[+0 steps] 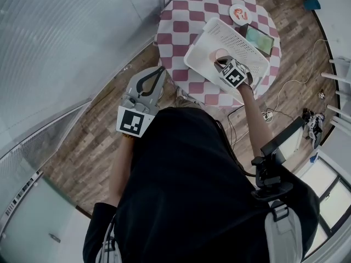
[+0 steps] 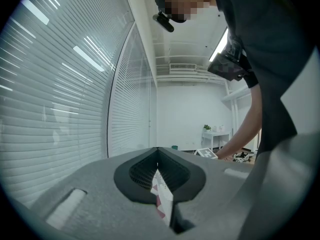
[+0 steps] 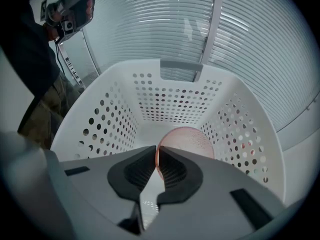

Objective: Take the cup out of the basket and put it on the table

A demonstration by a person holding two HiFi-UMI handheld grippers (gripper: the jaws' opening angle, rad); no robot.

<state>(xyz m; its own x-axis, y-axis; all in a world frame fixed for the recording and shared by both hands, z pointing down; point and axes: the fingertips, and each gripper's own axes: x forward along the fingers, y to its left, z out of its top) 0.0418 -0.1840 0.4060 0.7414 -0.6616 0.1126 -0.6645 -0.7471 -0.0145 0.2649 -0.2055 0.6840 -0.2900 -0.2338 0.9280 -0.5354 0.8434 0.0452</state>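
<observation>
A white perforated basket [image 1: 198,44] stands on the round table [image 1: 181,15] with a red-and-white checked cloth. A pink cup [image 1: 220,53] sits inside it. My right gripper [image 1: 224,64] points steeply down into the basket. In the right gripper view the cup [image 3: 189,140] rests on the floor of the basket [image 3: 112,109], and the right gripper [image 3: 157,153] is shut on the cup's rim, with the thin pink edge between the pads. My left gripper [image 1: 159,71] is held level over the wooden floor left of the table. Its jaws [image 2: 157,155] meet with nothing between them.
On the table beyond the basket lie a small round plate [image 1: 239,13] and a flat green-faced tablet [image 1: 259,39]. A glass wall with blinds [image 1: 66,43] runs along the left. Cables [image 1: 285,86] lie on the floor right of the table.
</observation>
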